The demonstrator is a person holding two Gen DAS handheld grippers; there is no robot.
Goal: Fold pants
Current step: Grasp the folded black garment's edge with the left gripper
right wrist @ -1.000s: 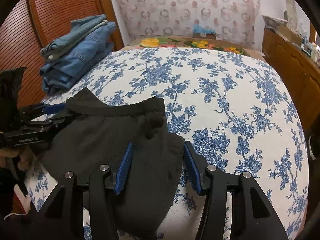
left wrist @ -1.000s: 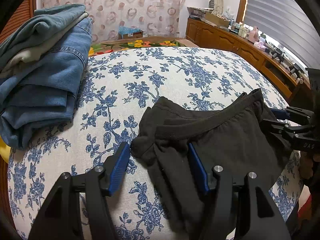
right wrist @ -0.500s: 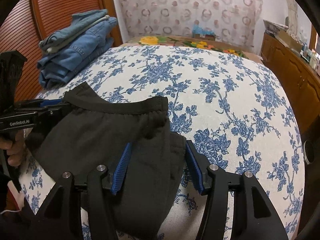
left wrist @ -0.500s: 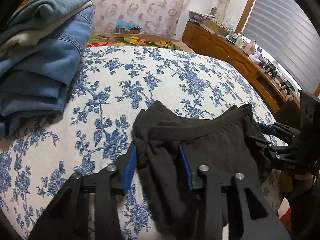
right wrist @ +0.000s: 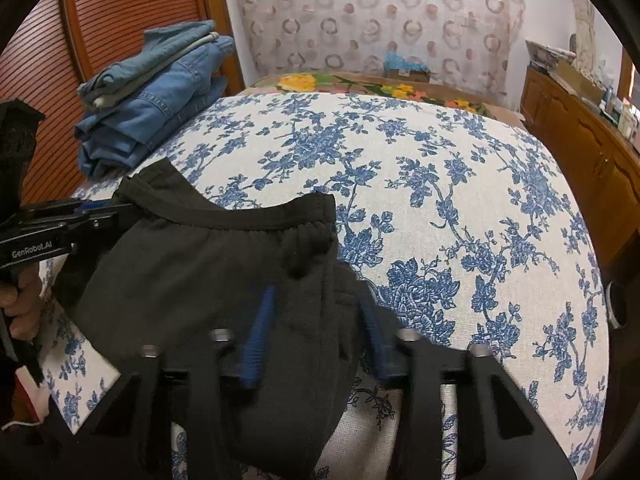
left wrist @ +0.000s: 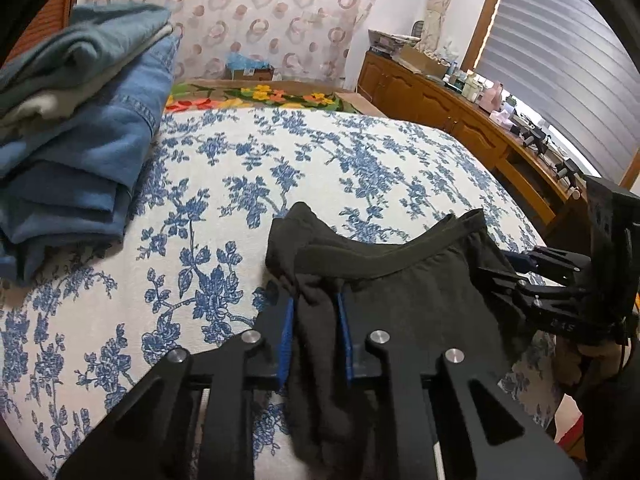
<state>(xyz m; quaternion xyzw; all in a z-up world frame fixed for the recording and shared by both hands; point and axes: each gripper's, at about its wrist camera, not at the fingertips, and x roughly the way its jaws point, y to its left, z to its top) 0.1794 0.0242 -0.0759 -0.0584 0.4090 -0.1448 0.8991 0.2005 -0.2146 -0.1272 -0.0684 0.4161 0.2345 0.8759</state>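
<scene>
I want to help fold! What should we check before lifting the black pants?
1. Left tongs pinching the black pants: ok, its jaws have just been closing and the pads press the cloth.
2. Right tongs gripping: cannot tell, its jaws have just been closing around cloth and the picture is blurred.
3. Waistband flat: not ok, its corners stand up.
4. Bedspread beyond has free room: ok.
5. Folded jeans pile apart from the pants: ok.

- A bed (right wrist: 460, 208) under a blue-floral white cover carries the clothes.
- Black pants (right wrist: 208, 272) lie near its front edge.
- Folded jeans (left wrist: 80, 152) sit stacked at the left.
</scene>
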